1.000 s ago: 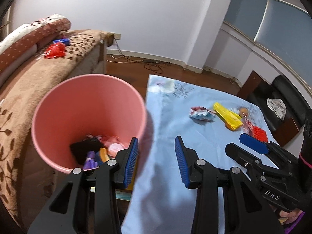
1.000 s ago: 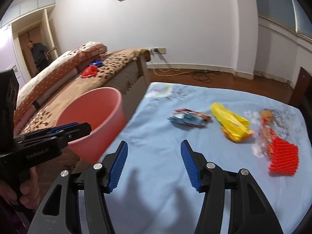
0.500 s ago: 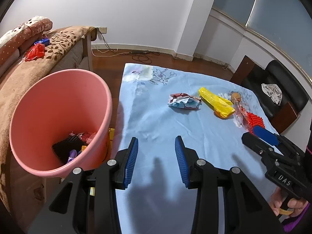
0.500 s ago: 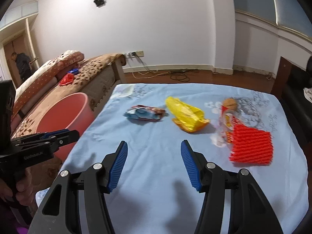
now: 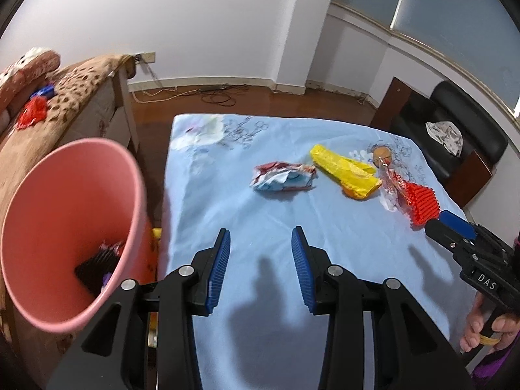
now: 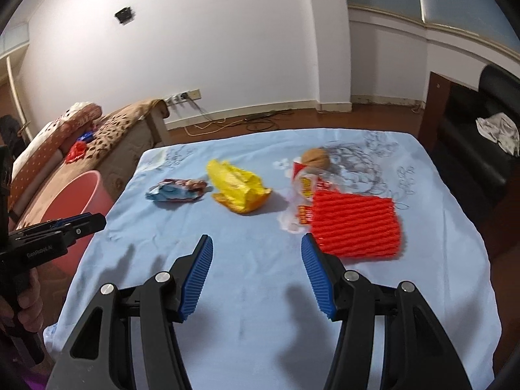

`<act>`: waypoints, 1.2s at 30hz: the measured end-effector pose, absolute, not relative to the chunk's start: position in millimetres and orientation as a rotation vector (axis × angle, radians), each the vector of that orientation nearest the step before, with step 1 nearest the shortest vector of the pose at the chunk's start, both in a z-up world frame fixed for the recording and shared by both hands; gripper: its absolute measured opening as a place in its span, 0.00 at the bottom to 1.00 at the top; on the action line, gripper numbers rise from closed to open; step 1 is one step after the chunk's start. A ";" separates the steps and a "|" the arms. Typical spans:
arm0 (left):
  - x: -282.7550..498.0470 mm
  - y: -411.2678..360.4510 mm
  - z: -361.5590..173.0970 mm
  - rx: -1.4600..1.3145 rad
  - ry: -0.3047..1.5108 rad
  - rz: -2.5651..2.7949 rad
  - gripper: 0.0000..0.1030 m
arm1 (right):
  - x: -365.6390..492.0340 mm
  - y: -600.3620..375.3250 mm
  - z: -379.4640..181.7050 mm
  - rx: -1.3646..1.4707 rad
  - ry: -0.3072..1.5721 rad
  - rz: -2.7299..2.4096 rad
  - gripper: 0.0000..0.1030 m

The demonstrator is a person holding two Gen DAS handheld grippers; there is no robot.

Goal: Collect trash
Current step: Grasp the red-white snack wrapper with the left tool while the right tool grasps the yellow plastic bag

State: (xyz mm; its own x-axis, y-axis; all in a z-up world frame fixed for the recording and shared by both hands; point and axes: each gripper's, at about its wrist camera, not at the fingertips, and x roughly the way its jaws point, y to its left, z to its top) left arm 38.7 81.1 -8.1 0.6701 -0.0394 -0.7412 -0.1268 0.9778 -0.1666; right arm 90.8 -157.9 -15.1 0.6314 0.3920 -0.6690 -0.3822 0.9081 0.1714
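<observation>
A white-walled room holds a table under a blue cloth (image 6: 247,292). One pink bin (image 5: 70,224) stands left. Four pieces of trash lie far across: red mesh (image 6: 356,226), yellow bag (image 6: 239,188), clear wrapper (image 6: 300,191), crumpled packet (image 6: 177,190). The left gripper (image 5: 260,271) and right gripper (image 6: 256,279) both gape wide, empty.

Blue-clothed table (image 6: 247,279): crumpled wrapper (image 6: 177,189), yellow bag (image 6: 239,189), red foam net (image 6: 356,226), perhaps a walnut (image 6: 314,159).

Bin (image 5: 70,227) left of table (image 5: 260,214) — wrappers (image 5: 282,178) in a row atop it

Bright overhead light, fisheye-warped edges
</observation>
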 end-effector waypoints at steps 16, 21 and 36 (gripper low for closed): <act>106.1 74.6 -23.4 -0.042 0.874 -0.057 0.38 | 130.9 -132.3 -16.8 0.009 0.817 0.578 0.55; 123.9 73.5 -35.8 0.006 0.891 -0.075 0.38 | 156.8 -112.1 -14.8 -0.042 0.817 0.612 0.59; 126.5 74.2 -52.8 -0.046 0.896 -0.124 0.12 | 203.2 -74.0 -52.3 -0.162 0.925 0.602 0.61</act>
State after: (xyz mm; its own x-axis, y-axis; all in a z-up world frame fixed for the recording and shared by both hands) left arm 126.5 74.2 -52.8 0.6179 -0.1269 -0.7759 0.0883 0.9918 -0.0919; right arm 203.2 -74.0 -52.3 0.4513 0.4173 -0.7888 -0.5519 0.8251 0.1207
